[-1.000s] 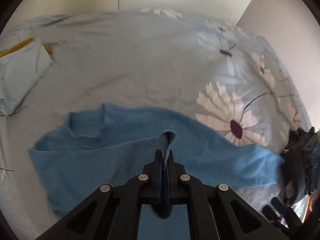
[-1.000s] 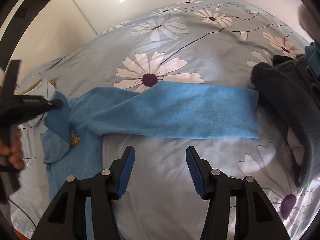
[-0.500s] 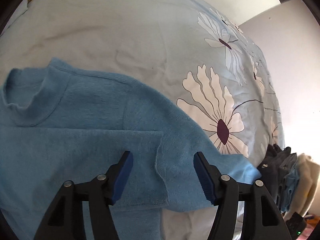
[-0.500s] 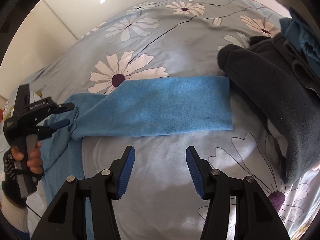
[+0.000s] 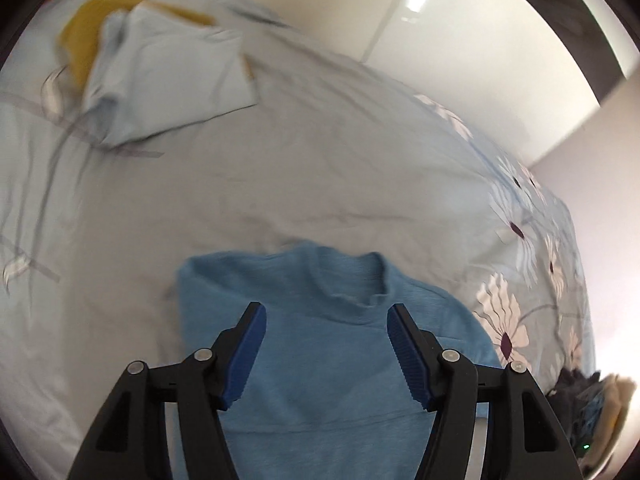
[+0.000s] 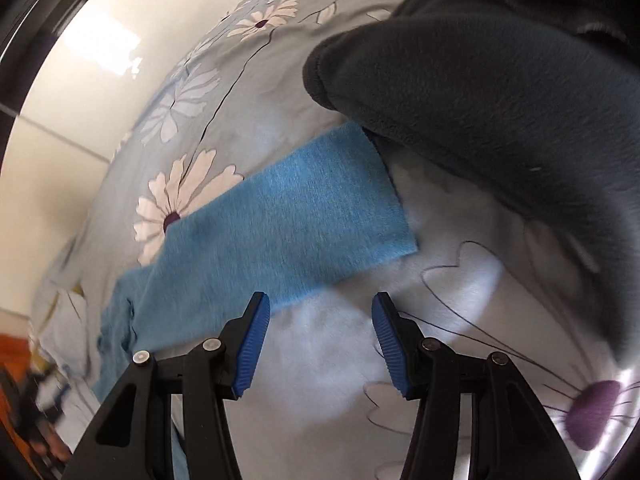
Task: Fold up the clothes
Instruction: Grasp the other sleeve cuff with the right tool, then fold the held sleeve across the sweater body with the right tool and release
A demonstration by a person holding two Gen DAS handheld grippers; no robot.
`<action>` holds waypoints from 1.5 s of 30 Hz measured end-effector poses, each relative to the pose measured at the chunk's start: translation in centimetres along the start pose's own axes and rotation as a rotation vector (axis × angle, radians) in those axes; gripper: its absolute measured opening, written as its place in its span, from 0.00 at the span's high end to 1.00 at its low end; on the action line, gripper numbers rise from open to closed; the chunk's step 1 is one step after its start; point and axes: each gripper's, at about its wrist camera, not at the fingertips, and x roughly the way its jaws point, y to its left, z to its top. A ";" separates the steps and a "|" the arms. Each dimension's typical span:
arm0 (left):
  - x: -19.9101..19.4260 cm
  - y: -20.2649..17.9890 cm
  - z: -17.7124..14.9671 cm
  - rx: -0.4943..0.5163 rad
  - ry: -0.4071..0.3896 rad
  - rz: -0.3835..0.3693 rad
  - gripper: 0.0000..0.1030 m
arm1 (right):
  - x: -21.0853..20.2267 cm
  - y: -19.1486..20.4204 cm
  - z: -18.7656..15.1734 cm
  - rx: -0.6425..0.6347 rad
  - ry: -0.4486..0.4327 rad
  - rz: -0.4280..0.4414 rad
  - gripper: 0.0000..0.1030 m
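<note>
A light blue long-sleeved sweater (image 5: 332,368) lies flat on the flowered bedsheet (image 5: 280,184), its collar toward the far side. My left gripper (image 5: 325,352) is open and empty above the sweater's chest, just below the collar. In the right wrist view the sweater's stretched-out sleeve (image 6: 280,224) lies across the sheet, its cuff end next to a dark fleece garment (image 6: 500,92). My right gripper (image 6: 320,340) is open and empty, its left fingertip over the sleeve's near edge.
A pale pillow with a yellow item (image 5: 160,60) lies at the far left of the bed. A heap of dark and cream clothes (image 5: 588,400) lies at the right edge. A cream wall (image 5: 440,32) stands behind the bed.
My left gripper let go of the folded sleeve, opened, and swung left over the sweater's chest and collar. My right gripper moved closer to the outstretched sleeve and the dark fleece.
</note>
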 end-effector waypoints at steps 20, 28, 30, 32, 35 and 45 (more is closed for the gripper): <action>-4.0 15.3 -3.6 -0.272 -0.009 -0.013 0.35 | -5.2 13.6 2.1 -0.204 -0.302 0.010 0.96; -6.3 19.1 -4.0 -0.342 -0.045 -0.044 0.35 | -7.6 30.3 -4.5 -0.568 -0.318 0.261 0.96; -6.6 20.0 -4.1 -0.368 -0.049 -0.061 0.35 | -6.6 33.0 -6.7 -0.637 -0.282 0.283 0.96; -7.1 20.6 -4.3 -0.377 -0.053 -0.068 0.35 | -4.8 35.2 -9.6 -0.721 -0.232 0.281 0.96; -7.3 21.5 -4.4 -0.389 -0.057 -0.069 0.35 | -1.2 37.3 -14.4 -0.838 -0.140 0.250 0.96; -7.1 23.3 -4.7 -0.399 -0.042 -0.070 0.35 | 7.6 36.2 -25.0 -1.114 0.029 0.079 0.96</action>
